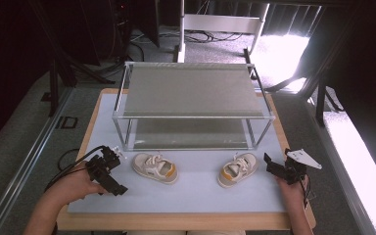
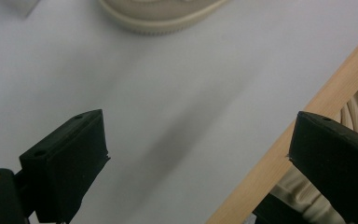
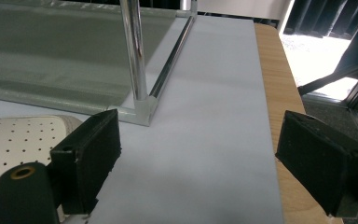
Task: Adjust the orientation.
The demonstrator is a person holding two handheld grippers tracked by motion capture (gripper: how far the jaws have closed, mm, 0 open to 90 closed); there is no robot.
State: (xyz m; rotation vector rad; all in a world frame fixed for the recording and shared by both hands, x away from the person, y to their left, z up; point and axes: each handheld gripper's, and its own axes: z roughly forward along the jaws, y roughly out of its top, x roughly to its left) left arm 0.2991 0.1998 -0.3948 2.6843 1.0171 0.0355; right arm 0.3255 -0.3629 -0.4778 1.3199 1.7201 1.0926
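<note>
Two small beige shoes with orange heels lie on the pale mat in front of a two-tier metal shoe rack [image 1: 191, 90]. The left shoe [image 1: 155, 167] lies right of my left gripper [image 1: 108, 169], which is open and empty; its sole edge [image 2: 161, 18] shows at the top of the left gripper view. The right shoe [image 1: 237, 170] lies left of my right gripper [image 1: 274, 165], also open with nothing between its jaws. In the right gripper view the perforated toe of that shoe [image 3: 23, 140] sits beside the left jaw, and the rack's corner post [image 3: 135, 56] rises ahead.
The pale mat [image 1: 196, 193] covers a wooden table whose edge [image 2: 303, 121] shows in the left gripper view. The rack's lower shelf [image 3: 51, 60] is bare. Dark floor, cables and stands surround the table, with bright light at the right.
</note>
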